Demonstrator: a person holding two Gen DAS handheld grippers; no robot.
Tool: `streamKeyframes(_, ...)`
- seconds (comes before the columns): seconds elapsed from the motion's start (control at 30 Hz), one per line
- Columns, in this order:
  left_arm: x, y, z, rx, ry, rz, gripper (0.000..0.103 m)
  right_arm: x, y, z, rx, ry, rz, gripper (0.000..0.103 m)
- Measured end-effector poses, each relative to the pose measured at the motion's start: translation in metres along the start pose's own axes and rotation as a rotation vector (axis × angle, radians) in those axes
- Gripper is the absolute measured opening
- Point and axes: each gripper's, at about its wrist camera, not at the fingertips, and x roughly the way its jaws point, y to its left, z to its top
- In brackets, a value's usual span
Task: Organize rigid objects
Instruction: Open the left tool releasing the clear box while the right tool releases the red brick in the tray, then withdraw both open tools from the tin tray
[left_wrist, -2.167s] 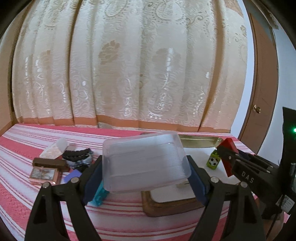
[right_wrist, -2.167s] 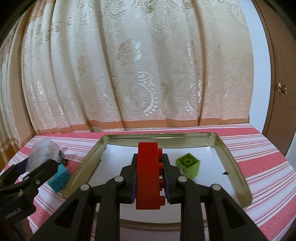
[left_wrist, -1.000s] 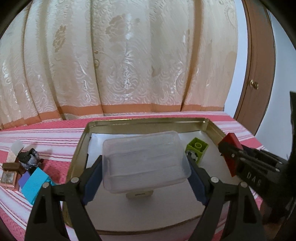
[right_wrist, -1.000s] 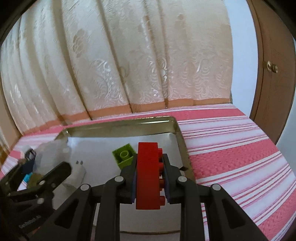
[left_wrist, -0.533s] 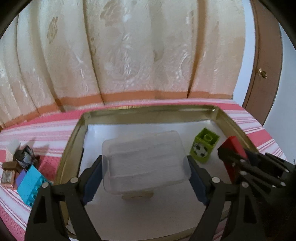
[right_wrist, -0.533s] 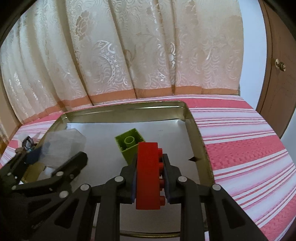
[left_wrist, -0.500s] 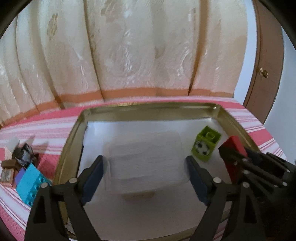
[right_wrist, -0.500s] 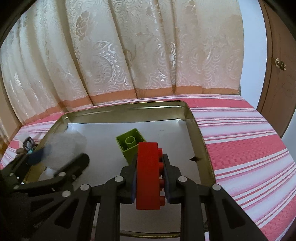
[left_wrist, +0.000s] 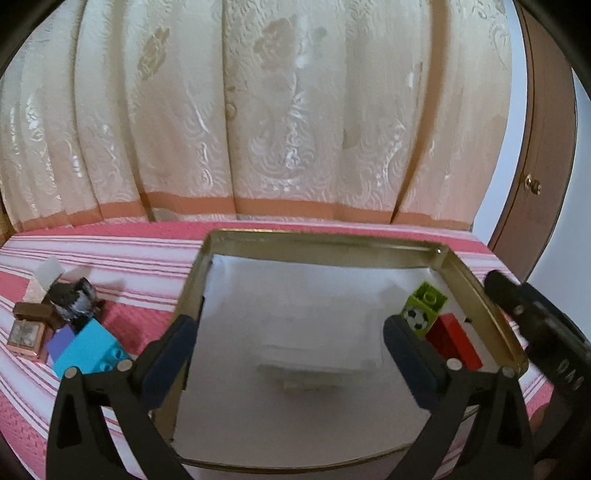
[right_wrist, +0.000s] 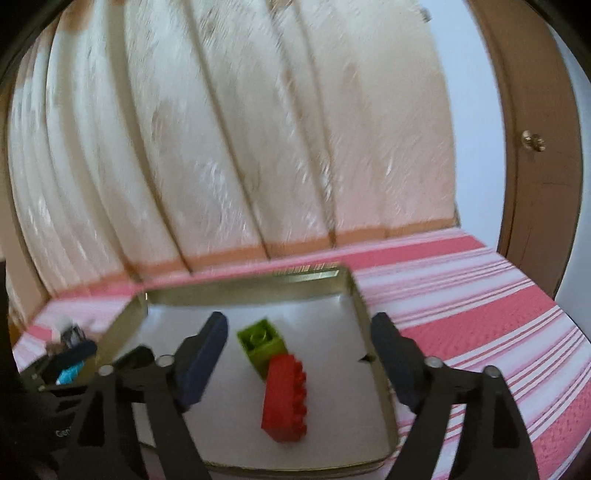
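Both loads are out of the claws since half a second ago: the red brick (right_wrist: 284, 398), then clamped in the right claw (right_wrist: 295, 356), lies in the tray (right_wrist: 373, 365) just below and ahead of its tips, touching or nearly touching the green brick (right_wrist: 262, 345); the clear box (left_wrist: 317, 328), then between the left claw's (left_wrist: 290, 354) pads, sits on the tray (left_wrist: 317, 240) floor ahead of them. Both claws' jaws are opening, pads clear of everything, nothing gripped. Handling, as judgement: bricks are light, hard, stiff plastic; grip the flat long sides, not the studs, which would let the pads slip. Box is light, thin-walled, smooth, probably slippery; take it across its short span with mild squeeze. Left of the left claw, outside the tray, wait a blue brick (left_wrist: 86, 349), a purple block (left_wrist: 59, 339), a small brown frame (left_wrist: 26, 334) and a dark bundle (left_wrist: 74, 299). Hard to read: box is a motion-blurred ghost against white lining, edges uncertain; right view smeared throughout; bundle unidentifiable; right tray corner hidden behind the other claw's black body.
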Motion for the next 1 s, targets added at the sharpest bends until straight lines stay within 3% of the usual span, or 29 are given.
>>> streamKeyframes(0.37,-0.011,0.025,-0.001,0.013,-0.070,0.139,0.103,-0.003,-0.006,-0.002,0.041,-0.034,-0.063,0.085)
streamKeyframes(0.77,-0.027,0.051,-0.011,0.042,-0.111,0.212,0.103,-0.020,0.003,-0.008,0.071,-0.139,-0.147,0.086)
streamKeyframes(1.0,-0.034,0.062,-0.014,0.032,-0.107,0.204,0.103,-0.030,0.015,-0.013,0.070,-0.167,-0.162,0.086)
